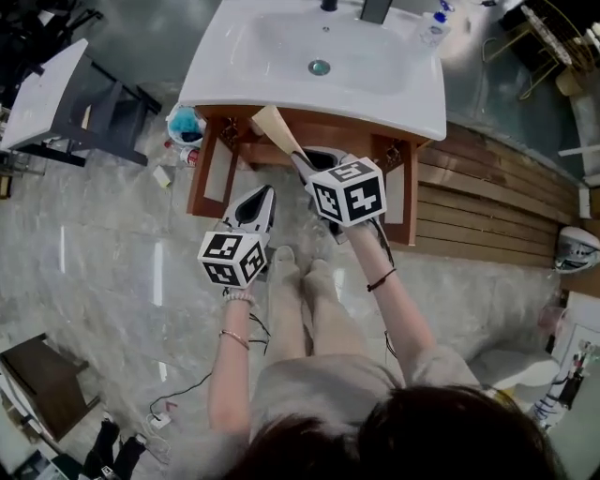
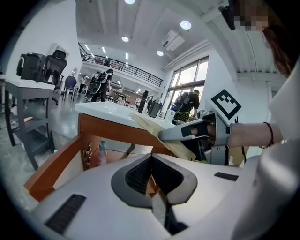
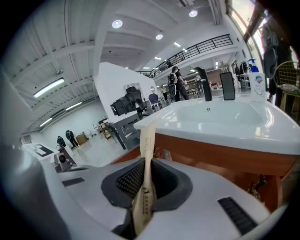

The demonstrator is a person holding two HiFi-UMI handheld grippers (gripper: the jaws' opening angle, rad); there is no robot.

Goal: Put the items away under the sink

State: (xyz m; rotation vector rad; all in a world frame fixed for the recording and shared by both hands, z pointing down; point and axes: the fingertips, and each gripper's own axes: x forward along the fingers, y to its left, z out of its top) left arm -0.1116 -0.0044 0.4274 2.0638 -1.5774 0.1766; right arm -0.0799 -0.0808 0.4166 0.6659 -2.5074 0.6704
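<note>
**Reference: white ceramic washbasin point(image 1: 356, 105) on its red-brown wooden cabinet point(image 1: 199, 178).**

1. Right gripper point(image 1: 305, 161): positioned in front of the washbasin's front rim, at the open cabinet front below it. The jaws are narrow and clamped on a flat beige paper packet point(image 1: 272, 127). In the right gripper view the packet point(image 3: 146, 150) stands on edge between the dark ribbed pads point(image 3: 129, 180) and rises past the jaw tips. There it ends in front of the basin rim point(image 3: 220, 124).
2. Packet position: in the head view its free end lies just under the washbasin's front rim, left of centre. It is outside the cabinet. In the left gripper view it slants across the cabinet's upper rail point(image 2: 117, 131).
3. Left gripper point(image 1: 261, 192): lower in the head view than the right gripper, further from the washbasin and left of its centre. In its own view the jaws point(image 2: 151, 159) are drawn together, leaving at most a thin slit. No object sits between them.
4. Cabinet: both wooden doors stand swung outward below the washbasin.
5. Other items:
   - A green round drain point(image 1: 320, 67) lies at the washbasin's centre.
   - A clear plastic bottle point(image 1: 433, 28) stands on its back right corner.
   - A teal item point(image 1: 185, 124), too small to identify, sits on the floor just beside the cabinet's left door.
</note>
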